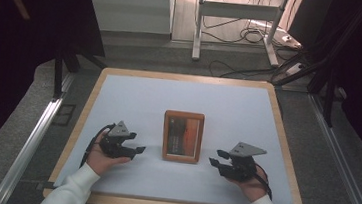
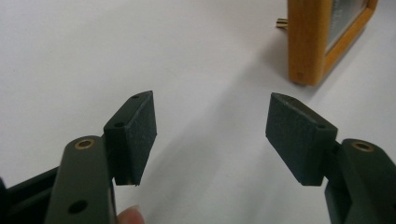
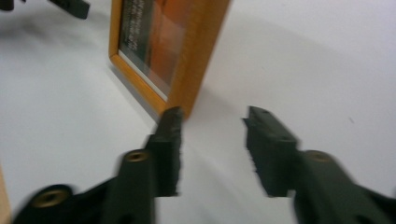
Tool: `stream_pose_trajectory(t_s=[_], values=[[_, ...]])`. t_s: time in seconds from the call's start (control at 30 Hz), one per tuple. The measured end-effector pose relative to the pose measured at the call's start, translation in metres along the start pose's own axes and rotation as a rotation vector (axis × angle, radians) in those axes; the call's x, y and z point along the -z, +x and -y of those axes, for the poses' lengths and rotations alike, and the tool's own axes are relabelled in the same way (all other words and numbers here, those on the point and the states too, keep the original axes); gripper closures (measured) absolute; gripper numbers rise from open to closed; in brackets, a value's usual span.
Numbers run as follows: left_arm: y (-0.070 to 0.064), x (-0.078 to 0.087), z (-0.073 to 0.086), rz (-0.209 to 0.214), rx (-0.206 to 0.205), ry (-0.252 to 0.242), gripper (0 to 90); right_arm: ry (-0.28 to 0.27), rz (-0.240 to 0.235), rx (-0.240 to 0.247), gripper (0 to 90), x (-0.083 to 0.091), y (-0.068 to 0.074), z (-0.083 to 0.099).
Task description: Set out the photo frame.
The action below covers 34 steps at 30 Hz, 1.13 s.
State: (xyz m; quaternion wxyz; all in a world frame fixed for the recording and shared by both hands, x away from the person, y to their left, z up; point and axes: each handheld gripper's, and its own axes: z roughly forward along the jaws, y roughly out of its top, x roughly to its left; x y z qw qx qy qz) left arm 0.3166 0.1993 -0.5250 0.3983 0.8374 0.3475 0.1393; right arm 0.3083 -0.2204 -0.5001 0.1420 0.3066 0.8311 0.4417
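Observation:
A wooden picture frame [image 1: 182, 136] with an orange and dark picture stands on the white table top [image 1: 134, 97], between my two grippers. My left gripper [image 1: 140, 150] is held in a hand to the frame's left, open, with nothing between its pads. In the left gripper view the left gripper [image 2: 212, 116] points past the frame's edge [image 2: 306, 42], where a small brass peg [image 2: 281, 22] sticks out behind. My right gripper [image 1: 216, 156] is to the frame's right, open and empty. In the right gripper view the right gripper [image 3: 212, 116] sits close to the frame's near corner [image 3: 196, 56].
The table has a wooden rim [image 1: 186, 77]. Beyond its far edge are a white metal stand [image 1: 198, 28] and loose cables [image 1: 250, 36] on the floor. Metal rails [image 1: 30, 137] run along both sides. The left gripper's tips [image 3: 70, 5] show past the frame.

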Motion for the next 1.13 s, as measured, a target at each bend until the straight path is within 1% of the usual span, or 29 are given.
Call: stream_pose_trajectory(t_s=[0.07,0.1,0.2,0.23,0.33,0.43,0.5,0.63,0.9,1.13], values=[[-0.002,0.002,0.002,-0.006,0.000,-0.007,33.3,-0.018,0.037,-0.028,39.9,0.010,-0.004,0.007],[-0.003,0.002,0.002,-0.010,-0.002,-0.009,33.3,-0.025,0.059,-0.041,37.3,0.015,-0.006,0.011],[-0.006,0.004,0.005,-0.011,0.003,-0.012,32.8,-0.050,0.099,-0.086,31.9,0.028,-0.016,0.022],[-0.007,0.005,0.006,-0.010,0.004,-0.013,32.8,-0.051,0.115,-0.095,30.8,0.031,-0.020,0.026],[-0.009,0.008,0.008,-0.016,0.004,-0.019,32.7,-0.036,0.157,-0.130,28.0,0.035,-0.031,0.036],[-0.009,0.010,0.009,-0.018,0.004,-0.025,32.4,-0.033,0.196,-0.153,25.6,0.036,-0.039,0.039],[-0.009,0.010,0.009,-0.018,0.009,-0.029,32.3,-0.040,0.200,-0.165,25.5,0.037,-0.043,0.039],[-0.008,0.008,0.010,-0.013,0.010,-0.024,32.1,-0.032,0.213,-0.152,24.8,0.036,-0.044,0.041],[-0.007,0.009,0.010,-0.015,0.010,-0.027,32.0,-0.025,0.214,-0.148,23.0,0.034,-0.044,0.041],[-0.007,0.007,0.009,-0.015,0.003,-0.023,32.0,-0.001,0.212,-0.124,21.3,0.030,-0.041,0.041]])
